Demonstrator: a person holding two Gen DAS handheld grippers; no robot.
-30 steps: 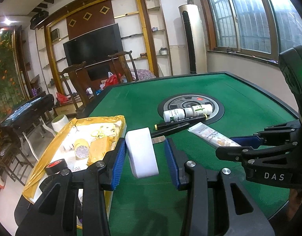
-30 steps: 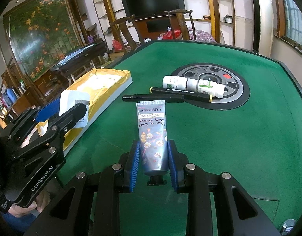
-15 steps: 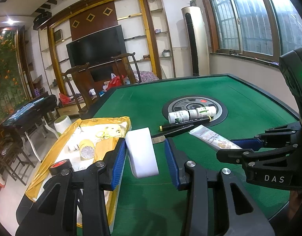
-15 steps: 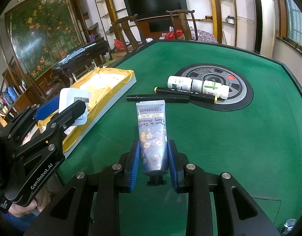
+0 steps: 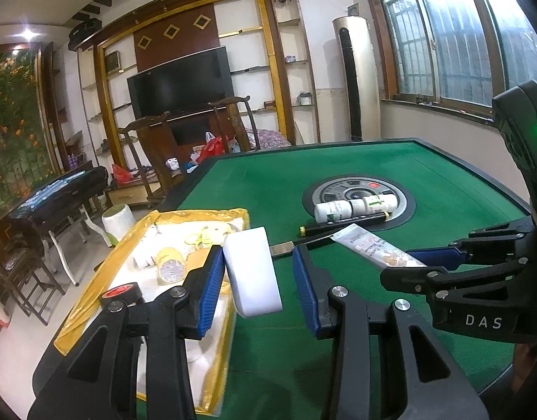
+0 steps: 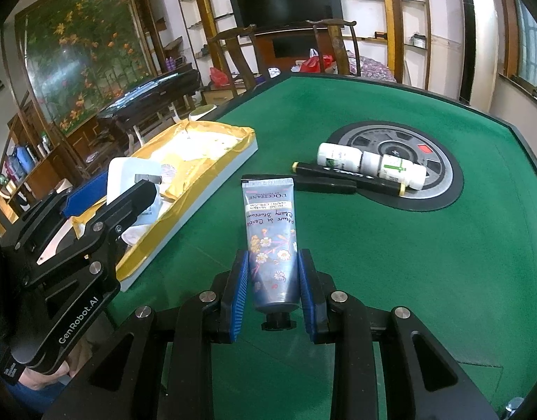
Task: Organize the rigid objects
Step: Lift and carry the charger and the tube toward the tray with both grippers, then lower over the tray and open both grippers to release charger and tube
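Left tongs [image 5: 258, 276]: white block [image 5: 252, 273] against one pad only, grip uncertain. Right tongs [image 6: 273, 287]: clamped on hand-cream tube [image 6: 272, 241] over green worktop [image 6: 408, 262].

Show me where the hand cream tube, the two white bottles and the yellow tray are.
hand cream tube [image 6: 272, 241], right wrist view, on its flowered body.
white bottles [image 6: 371, 163], right wrist view, where the two meet.
yellow tray [image 6: 212, 169], right wrist view, on its yellow lining near the rim.

My tray [image 6: 212, 171] sits along the tabletop [image 6: 443, 262] left edge. Two bottles [image 6: 370, 164] lie end to end at the centre, two pens [image 6: 338, 180] just before them, the tube [image 6: 272, 241] nearest me.
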